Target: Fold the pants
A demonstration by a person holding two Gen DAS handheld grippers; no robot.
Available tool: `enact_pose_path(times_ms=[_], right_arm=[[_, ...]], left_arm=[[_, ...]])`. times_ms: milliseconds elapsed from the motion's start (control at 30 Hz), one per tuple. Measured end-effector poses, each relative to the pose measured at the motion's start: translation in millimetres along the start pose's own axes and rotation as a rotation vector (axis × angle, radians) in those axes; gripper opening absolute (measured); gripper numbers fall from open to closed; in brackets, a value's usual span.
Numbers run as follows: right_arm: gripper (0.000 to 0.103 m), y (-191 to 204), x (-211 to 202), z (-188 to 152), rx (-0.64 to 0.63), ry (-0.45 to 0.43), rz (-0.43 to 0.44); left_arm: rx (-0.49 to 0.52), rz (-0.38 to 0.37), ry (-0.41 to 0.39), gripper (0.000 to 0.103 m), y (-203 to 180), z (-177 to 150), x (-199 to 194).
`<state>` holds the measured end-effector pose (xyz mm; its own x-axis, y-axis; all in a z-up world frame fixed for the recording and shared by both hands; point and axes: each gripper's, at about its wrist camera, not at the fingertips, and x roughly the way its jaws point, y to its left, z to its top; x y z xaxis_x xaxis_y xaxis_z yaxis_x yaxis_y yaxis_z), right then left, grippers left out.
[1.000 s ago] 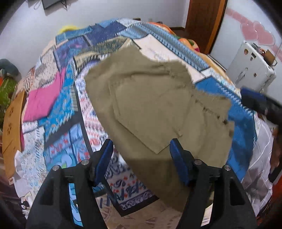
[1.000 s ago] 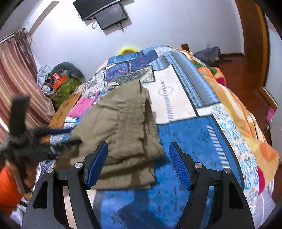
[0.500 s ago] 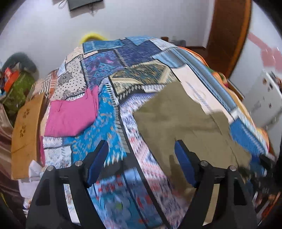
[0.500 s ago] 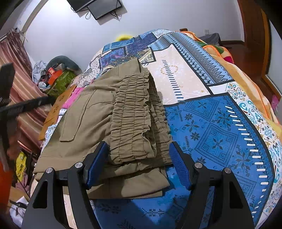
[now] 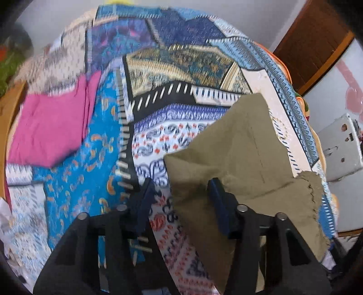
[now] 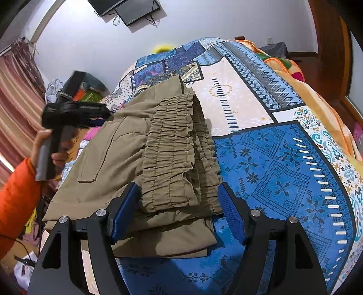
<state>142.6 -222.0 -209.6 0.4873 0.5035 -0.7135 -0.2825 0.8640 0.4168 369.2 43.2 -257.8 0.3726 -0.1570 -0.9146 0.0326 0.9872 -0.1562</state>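
1. On the patchwork bedspread (image 6: 283,172), across the middle of the right wrist view, lie the olive pants (image 6: 140,145), folded into a thick stack with the gathered elastic waistband (image 6: 174,154) on top, running from the upper middle down toward the lower middle of the frame.
2. A flat pocket flap (image 6: 90,168) shows on the left part of the stack.
3. At the bottom of that view, the right gripper (image 6: 177,215) hangs with its blue pads on either side of the near end of the waistband; the jaws stand wide and do not press the cloth.
4. In the left wrist view, the pants fill the lower right, one corner (image 5: 174,163) reaching toward the frame's centre.
5. The left gripper (image 5: 179,208) is at the bottom centre, its jaws closing, with the left edge of the pants between them; the pads are not yet pinching it.
6. Left of the pants in the right wrist view, a hand (image 6: 48,147) in an orange sleeve (image 6: 15,199) grips the left gripper's handle.
7. A pink cloth (image 5: 52,127) lies at the left of the left wrist view, well apart from the pants.
8. A dark screen (image 6: 127,9) hangs on the wall at the upper left of the right wrist view.
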Motion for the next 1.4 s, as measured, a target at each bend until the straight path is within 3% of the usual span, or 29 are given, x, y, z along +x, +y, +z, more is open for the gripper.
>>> enact_pose_path(times_ms=[33,100,133,267,500,867,933,1067,1167,1300,1400], right_arm=[[0.069,-0.6,0.4,0.7,0.001,0.002,0.003],[0.069,-0.9,1.2,3.2,0.007,0.009,0.006],[0.069,-0.9,1.5,4.4,0.006,0.012,0.007],[0.069,0.9,-0.2,9.7,-0.002,0.011,-0.012],[0.069,0.5,-20.3,12.9,0.029,-0.028,0.002],[0.066,23.7,-30.2,6.7,-0.062,-0.059,-0.025],[0.059,24.9,-26.4,4.0,-0.054,-0.065,-0.043],[0.044,23.2,-3.5,-1.5,-0.049,0.003,-0.029],[0.042,21.8,11.3,-7.1,-0.077,0.033,-0.040],[0.042,19.5,11.4,-8.1,-0.073,0.009,-0.055],[0.042,23.6,11.6,-5.1,-0.126,-0.006,-0.122]], left_arm=[[0.002,0.012,-0.012,0.022,-1.5,0.1,0.5],[-0.041,0.014,-0.022,0.018,0.4,0.0,2.2],[-0.042,0.025,-0.032,0.012,-0.2,0.3,2.0],[-0.039,0.062,-0.056,0.007,0.4,-5.5,-3.3],[-0.010,0.213,-0.109,0.006,8.6,-49.7,-39.2],[-0.098,0.206,-0.122,0.006,29.1,-162.2,-102.6],[-0.095,0.195,-0.120,0.006,29.1,-171.9,-108.7],[-0.083,0.183,-0.132,0.012,32.5,-185.2,-116.7],[-0.091,0.190,-0.127,0.012,37.7,-194.8,-114.7],[-0.102,0.231,-0.113,0.011,47.2,-205.5,-113.9],[-0.092,0.251,-0.096,0.011,57.1,-206.4,-115.9]])
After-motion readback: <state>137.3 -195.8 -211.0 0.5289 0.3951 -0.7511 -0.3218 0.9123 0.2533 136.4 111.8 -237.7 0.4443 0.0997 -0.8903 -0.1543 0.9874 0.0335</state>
